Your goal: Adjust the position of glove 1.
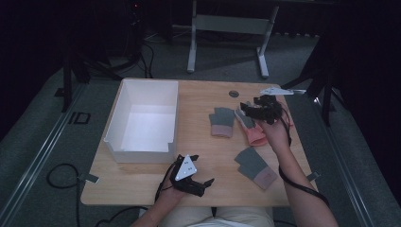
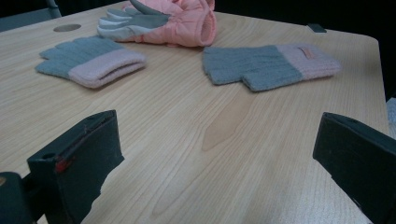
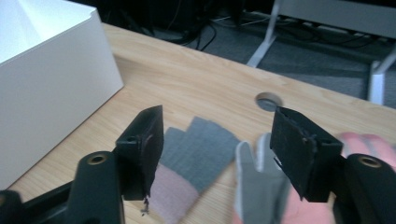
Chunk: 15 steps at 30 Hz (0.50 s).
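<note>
While the right gripper point(image 1: 250, 109) hovers with its jaws wide apart and nothing between them, it sits directly over the pink glove point(image 1: 253, 128), whose grey-and-white fingers point(image 3: 254, 182) show just below its jaws. The left gripper point(image 1: 201, 182) rests low near the table's near edge at six o'clock, jaws likewise spread wide and empty. At nine o'clock from the pink glove lies a grey knit glove with a pink cuff point(image 1: 222, 122), nearly touching it; its twin point(image 1: 255, 166) lies apart at six o'clock. The white bin point(image 1: 144, 151) stands well off at nine o'clock. A closing grab may catch only loose finger fabric, or snag the neighbouring knit glove too. No brand or writing is legible.
</note>
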Each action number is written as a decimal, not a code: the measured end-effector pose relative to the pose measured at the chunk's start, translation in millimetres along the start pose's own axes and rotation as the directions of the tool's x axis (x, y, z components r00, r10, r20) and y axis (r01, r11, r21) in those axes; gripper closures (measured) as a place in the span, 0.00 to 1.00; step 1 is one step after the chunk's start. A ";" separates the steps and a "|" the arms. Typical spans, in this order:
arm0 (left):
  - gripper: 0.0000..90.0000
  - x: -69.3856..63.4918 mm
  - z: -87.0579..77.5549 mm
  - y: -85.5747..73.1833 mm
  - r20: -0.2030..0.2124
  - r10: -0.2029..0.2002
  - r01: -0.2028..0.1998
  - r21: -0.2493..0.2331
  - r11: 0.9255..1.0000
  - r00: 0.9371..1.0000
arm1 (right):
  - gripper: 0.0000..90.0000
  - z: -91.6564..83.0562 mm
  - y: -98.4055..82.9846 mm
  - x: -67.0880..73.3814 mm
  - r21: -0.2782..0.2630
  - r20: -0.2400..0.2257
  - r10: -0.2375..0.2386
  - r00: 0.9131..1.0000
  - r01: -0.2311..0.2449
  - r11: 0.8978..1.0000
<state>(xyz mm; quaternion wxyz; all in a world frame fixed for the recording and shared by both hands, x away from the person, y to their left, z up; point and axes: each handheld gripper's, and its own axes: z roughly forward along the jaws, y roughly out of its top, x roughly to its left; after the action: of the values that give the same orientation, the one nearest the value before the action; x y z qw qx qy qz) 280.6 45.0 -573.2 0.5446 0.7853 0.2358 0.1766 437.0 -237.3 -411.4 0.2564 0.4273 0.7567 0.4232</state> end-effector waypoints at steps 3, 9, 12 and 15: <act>0.01 -0.1 0.1 0.0 0.001 0.002 -0.002 0.000 1.000 1.000 | 0.43 13.3 0.2 5.1 0.024 -0.026 0.002 1.000 -0.001 1.000; 0.01 -0.6 0.2 0.1 0.003 0.005 -0.005 0.000 1.000 1.000 | 0.50 36.6 -2.1 11.8 0.073 -0.060 0.014 0.998 -0.009 0.997; 0.01 -0.9 0.1 0.1 0.004 0.007 -0.007 0.001 1.000 1.000 | 0.52 47.7 -4.3 15.2 0.088 -0.060 -0.001 0.998 0.006 0.996; 0.01 -0.7 0.0 0.0 0.004 0.006 -0.006 0.001 1.000 1.000 | 0.59 62.8 -7.4 17.5 0.146 -0.059 -0.011 0.998 0.020 0.989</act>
<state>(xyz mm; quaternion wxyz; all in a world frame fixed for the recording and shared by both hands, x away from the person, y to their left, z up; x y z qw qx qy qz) 280.1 44.5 -573.2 0.5442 0.7865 0.2324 0.1767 472.1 -197.7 -450.3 0.2056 0.4264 0.7961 0.3769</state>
